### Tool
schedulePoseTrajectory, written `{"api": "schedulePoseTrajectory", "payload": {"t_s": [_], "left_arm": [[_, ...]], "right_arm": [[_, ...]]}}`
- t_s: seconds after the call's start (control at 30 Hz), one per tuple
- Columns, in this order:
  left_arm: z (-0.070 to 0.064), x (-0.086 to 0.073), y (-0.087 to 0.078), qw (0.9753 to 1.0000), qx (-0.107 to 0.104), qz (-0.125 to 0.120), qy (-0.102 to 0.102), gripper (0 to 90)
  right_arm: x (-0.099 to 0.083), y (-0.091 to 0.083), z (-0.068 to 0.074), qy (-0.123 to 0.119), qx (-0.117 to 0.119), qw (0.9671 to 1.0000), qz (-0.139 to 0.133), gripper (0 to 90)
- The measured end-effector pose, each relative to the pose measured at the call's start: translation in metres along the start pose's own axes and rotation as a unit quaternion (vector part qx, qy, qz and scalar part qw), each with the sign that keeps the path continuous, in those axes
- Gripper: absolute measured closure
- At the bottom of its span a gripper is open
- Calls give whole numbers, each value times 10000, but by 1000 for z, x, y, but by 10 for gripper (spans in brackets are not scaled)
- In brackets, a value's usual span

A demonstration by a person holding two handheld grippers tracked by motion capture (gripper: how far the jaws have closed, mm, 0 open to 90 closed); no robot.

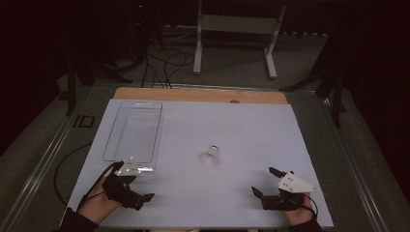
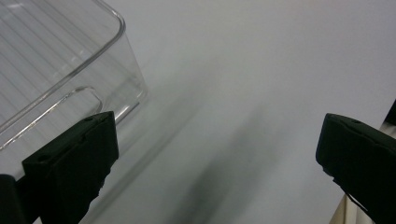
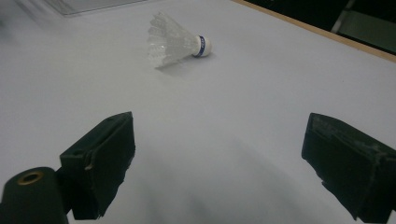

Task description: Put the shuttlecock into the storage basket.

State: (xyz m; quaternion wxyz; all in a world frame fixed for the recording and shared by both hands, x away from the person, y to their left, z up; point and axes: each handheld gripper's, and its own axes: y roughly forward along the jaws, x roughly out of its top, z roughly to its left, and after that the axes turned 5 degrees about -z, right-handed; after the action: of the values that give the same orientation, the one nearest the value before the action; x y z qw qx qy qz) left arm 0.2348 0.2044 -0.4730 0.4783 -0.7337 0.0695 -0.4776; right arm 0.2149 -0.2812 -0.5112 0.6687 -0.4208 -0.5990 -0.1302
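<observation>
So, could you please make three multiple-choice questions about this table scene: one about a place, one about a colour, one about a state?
1. Where does the shuttlecock lie?
A. inside the clear tray
B. on the white table top, right of the clear tray
C. between the jaws of the left gripper

2. What colour is the band around the shuttlecock's cork?
A. blue
B. red
C. green

3. How do the jaws of the right gripper stand?
A. shut on the shuttlecock
B. shut on nothing
C. open, holding nothing

Answers:
1 B: in the high view it rests on the table top, apart from the clear tray.
2 A: the right gripper view shows a blue band.
3 C: that view shows its jaws wide apart over bare table.
</observation>
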Motion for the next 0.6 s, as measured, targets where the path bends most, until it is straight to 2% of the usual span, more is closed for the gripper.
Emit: {"api": "schedulePoseTrajectory", "payload": {"t_s": [0.07,0.17,0.27,0.37,0.6], "left_arm": [[-2,2,1,9999,104,127,40,3],[-5,5,4,9995,114,277,107,3],[-6,7,5,9991,85,391,156,3],[-7,10,6,9990,69,442,86,3],[-11,18,8,9977,1,664,136,3]], "right_arm": [[0,0,0,2,-5,10000,2,96],[0,0,0,4,-5,10000,0,96],[0,0,0,2,-4,10000,0,96],[0,0,0,3,-8,10000,6,96],[0,0,0,-6,-16,10000,13,96]]}}
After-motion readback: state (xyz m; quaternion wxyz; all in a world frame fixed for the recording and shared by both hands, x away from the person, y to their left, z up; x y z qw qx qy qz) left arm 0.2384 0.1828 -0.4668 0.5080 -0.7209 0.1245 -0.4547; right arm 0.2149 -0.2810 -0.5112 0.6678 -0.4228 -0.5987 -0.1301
